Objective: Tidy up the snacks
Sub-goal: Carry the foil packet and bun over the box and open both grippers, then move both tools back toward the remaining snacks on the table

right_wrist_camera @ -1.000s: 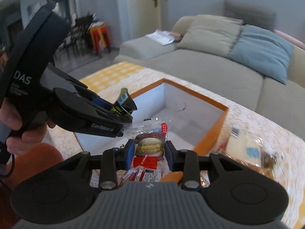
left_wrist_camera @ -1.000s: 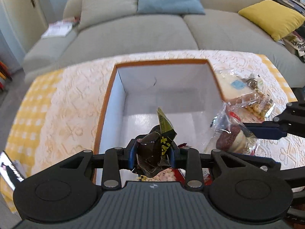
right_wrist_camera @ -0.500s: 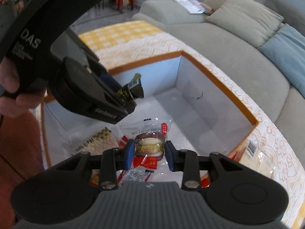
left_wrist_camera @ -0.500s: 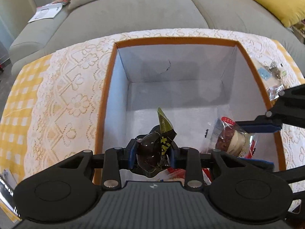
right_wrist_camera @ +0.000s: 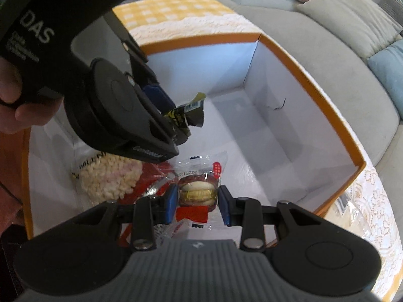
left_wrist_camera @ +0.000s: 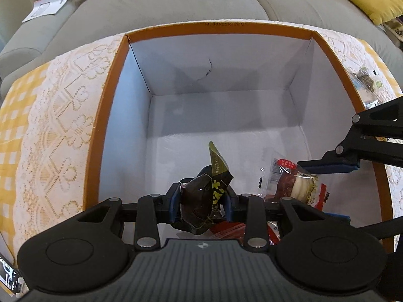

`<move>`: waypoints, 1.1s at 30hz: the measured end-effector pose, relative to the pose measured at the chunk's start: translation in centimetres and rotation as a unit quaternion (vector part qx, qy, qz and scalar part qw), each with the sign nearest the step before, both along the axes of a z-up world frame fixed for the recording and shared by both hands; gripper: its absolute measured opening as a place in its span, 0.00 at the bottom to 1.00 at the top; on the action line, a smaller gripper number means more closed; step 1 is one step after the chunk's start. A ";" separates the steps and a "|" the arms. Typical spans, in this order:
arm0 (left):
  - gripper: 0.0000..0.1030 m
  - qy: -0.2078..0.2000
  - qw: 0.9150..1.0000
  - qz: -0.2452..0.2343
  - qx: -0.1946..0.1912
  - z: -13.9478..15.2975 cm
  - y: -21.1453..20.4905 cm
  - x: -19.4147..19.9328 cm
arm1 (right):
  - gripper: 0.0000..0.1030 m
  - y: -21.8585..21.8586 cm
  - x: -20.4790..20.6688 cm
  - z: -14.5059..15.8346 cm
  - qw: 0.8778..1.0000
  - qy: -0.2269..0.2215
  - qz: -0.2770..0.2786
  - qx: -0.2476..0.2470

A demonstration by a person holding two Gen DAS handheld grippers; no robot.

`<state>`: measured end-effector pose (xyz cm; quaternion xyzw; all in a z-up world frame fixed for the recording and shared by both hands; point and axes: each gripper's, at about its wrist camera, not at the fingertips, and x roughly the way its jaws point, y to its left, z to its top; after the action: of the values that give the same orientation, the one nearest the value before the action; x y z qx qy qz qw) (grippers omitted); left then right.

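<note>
The dark wrapper (left_wrist_camera: 201,197) is sitting between the left gripper (left_wrist_camera: 201,202), whose fingers have just been widening, over the box (left_wrist_camera: 105,115). The right gripper (right_wrist_camera: 196,201) is holding a clear-wrapped pastry (right_wrist_camera: 197,191) above snacks (right_wrist_camera: 108,178) inside it.

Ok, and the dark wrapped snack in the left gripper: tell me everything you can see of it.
The dark snack packet is a small crumpled pouch of glossy dark brown film with yellow print. One crimped end sticks up in a point; the right wrist view shows a barcode there. It sits between the blue pads of the left gripper, whose jaws have just been opening; the packet is still between them, above the white inside of the orange-rimmed box. Nothing else touches it that I can see.
</note>
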<state>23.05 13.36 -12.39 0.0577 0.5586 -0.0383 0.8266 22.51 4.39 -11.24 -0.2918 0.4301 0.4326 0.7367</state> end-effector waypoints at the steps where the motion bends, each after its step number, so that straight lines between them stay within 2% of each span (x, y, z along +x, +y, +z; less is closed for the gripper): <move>1: 0.43 0.003 1.000 0.001 0.000 -0.2 0.2 0.2 | 0.32 0.0 0.0 0.0 1.000 0.000 0.002 -0.001; 5: 0.46 0.013 1.000 0.003 0.006 -0.5 0.1 0.4 | 0.33 0.4 0.0 -0.1 1.000 0.003 0.005 -0.005; 9: 0.58 0.013 1.000 0.004 0.003 -0.2 0.2 0.3 | 0.33 0.5 0.3 -0.1 1.000 0.005 0.002 -0.006; 14: 0.58 0.004 1.000 0.007 0.014 0.9 0.1 -0.2 | 0.47 0.6 0.3 0.3 1.000 -0.001 -0.007 -0.003; 19: 0.58 -0.023 1.000 0.009 0.011 3.0 -0.1 -1.6 | 0.48 -0.1 -0.6 2.1 1.000 -0.013 -0.020 0.014; 23: 0.58 -0.060 0.998 0.008 0.013 5.2 -1.1 -3.7 | 0.49 -1.5 -2.1 4.0 0.997 -0.047 -0.041 0.035; 28: 0.58 -0.115 0.993 0.011 0.023 7.4 -3.0 -6.8 | 0.49 -4.6 -4.7 6.7 0.987 -0.085 -0.106 0.087; 33: 0.58 -0.157 0.986 0.025 0.042 8.8 -4.9 -9.3 | 0.49 -8.5 -7.8 8.1 0.964 -0.124 -0.195 0.133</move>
<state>13.79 8.48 -3.59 0.0834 0.4241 0.0156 0.9016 14.76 -4.09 -3.13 -0.1532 0.3225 0.2945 0.8864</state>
